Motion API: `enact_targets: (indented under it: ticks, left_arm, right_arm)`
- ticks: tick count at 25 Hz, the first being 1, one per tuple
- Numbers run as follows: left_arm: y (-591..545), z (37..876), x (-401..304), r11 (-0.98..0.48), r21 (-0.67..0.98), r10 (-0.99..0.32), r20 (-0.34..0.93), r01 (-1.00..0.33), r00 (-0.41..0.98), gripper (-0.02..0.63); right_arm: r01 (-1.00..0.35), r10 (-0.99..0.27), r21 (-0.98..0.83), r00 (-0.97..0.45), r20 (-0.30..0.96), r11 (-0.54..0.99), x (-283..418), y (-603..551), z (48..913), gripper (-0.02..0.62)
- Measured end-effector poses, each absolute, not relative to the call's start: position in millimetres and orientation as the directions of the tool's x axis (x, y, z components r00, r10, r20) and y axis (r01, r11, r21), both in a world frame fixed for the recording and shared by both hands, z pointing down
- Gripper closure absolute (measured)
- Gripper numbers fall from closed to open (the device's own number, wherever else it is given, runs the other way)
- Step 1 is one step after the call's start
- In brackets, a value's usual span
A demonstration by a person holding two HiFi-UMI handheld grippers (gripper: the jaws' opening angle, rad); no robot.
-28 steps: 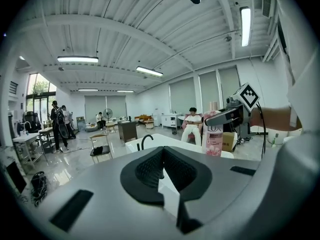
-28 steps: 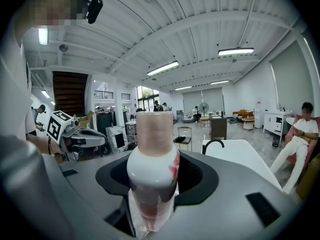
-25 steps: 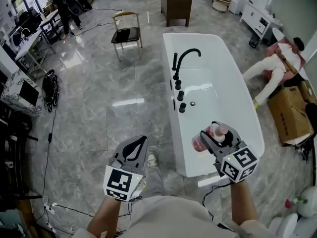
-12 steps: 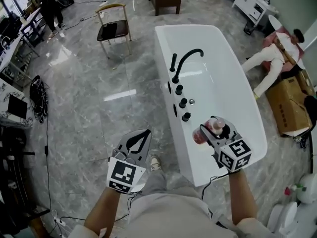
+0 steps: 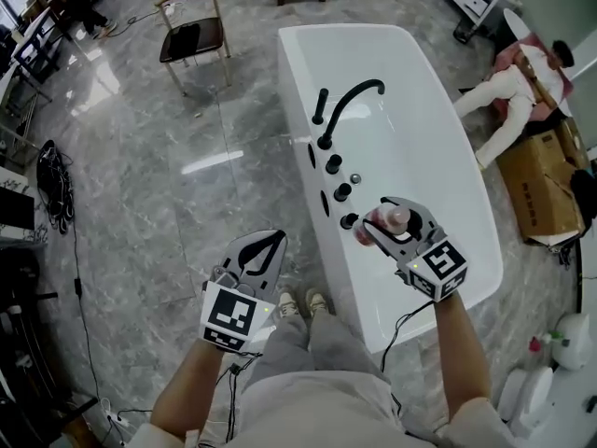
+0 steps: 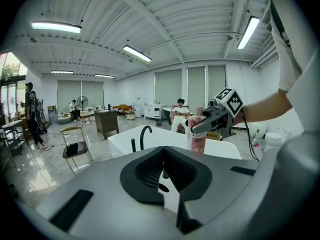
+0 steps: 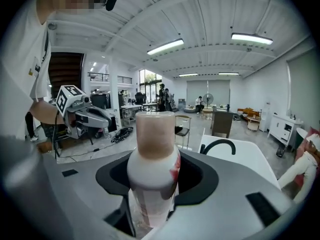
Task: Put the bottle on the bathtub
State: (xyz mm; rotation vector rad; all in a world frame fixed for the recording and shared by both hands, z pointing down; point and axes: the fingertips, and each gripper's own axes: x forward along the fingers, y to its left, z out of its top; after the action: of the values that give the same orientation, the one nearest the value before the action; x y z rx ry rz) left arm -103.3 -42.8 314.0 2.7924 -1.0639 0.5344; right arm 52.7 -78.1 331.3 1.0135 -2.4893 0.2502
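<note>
In the head view a pink bottle (image 5: 371,230) with a pale cap hangs over the white bathtub (image 5: 403,321), just right of the black knobs on its left rim. My right gripper (image 5: 384,224) is shut on it. The right gripper view shows the bottle (image 7: 152,164) upright between the jaws, with the bathtub (image 7: 250,156) beyond. My left gripper (image 5: 270,243) is shut with nothing in it and hovers over the floor left of the tub. From the left gripper view, the bottle (image 6: 198,135) and right gripper (image 6: 210,119) stand above the tub (image 6: 220,149).
A black curved faucet (image 5: 350,101) and a row of knobs (image 5: 334,164) line the tub's left rim. A chair (image 5: 191,31) stands at the far left. Right of the tub a person (image 5: 508,91) reclines beside a cardboard box (image 5: 536,185). Cables (image 5: 51,175) lie at the left.
Both grippers have come forward and lower toward the tub. The bottle, still gripped, has gone from the tub's near end to beside the knobs. The left gripper stays shut.
</note>
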Motion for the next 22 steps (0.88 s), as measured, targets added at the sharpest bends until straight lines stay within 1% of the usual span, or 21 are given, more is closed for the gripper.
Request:
enact_targets:
  ticks: [5,10,17,20,22]
  left_arm:
    - [-69,339,-92,-0.737,0.009,-0.623,0.38,-0.676,0.684,0.586]
    - [-93,375,-81,-0.718,0.032,-0.625,0.41,-0.696,0.664,0.586]
    - [-129,427,-58,-0.705,0.048,-0.623,0.434,-0.707,0.651,0.586]
    - [-141,448,-51,-0.697,0.056,-0.626,0.44,-0.715,0.644,0.586]
    - [-148,462,-46,-0.692,0.058,-0.626,0.447,-0.719,0.639,0.586]
  right_arm:
    - [-0.651,-0.577,0.008,-0.668,0.47,0.759,58,-108,358,0.357]
    - [-0.562,-0.495,0.004,-0.726,0.476,0.827,60,-133,394,0.358]
    - [-0.336,-0.297,0.011,-0.819,0.491,0.942,57,-160,444,0.359]
    - [-0.248,-0.216,0.007,-0.83,0.514,0.969,54,-165,465,0.359]
    - [-0.21,-0.184,0.009,-0.831,0.525,0.978,53,-168,478,0.359]
